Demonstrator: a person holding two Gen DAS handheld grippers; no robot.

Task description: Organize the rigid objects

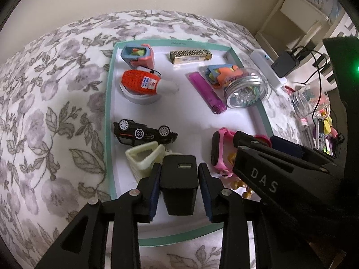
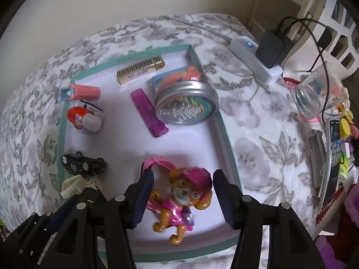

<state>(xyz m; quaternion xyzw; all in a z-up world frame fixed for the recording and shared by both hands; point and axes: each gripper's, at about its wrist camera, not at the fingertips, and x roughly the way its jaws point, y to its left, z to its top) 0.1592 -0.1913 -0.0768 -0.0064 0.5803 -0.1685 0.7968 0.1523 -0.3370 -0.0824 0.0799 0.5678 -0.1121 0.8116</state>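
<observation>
A shallow white tray with a teal rim [image 1: 108,103] [image 2: 226,134] lies on a floral bedspread. My left gripper [image 1: 179,190] is open around a black USB charger block [image 1: 179,186] standing in the tray's near part; small gaps show on both sides. My right gripper [image 2: 182,198] is open above a pink-and-brown toy dog [image 2: 186,199], which lies between its fingers. The right gripper also shows in the left wrist view [image 1: 258,154]. The tray holds a black toy car [image 1: 143,133], a purple lighter [image 1: 206,92], a lidded jar [image 1: 245,90], a harmonica [image 1: 190,56] and an orange toy [image 1: 140,83].
A cream plastic frame [image 1: 143,159] lies beside the charger. A pink watch [image 1: 218,150] lies near the dog. Right of the tray are a white power strip with a black adapter [image 2: 262,53], an empty glass jar [image 2: 314,94] and several small items at the bed's edge.
</observation>
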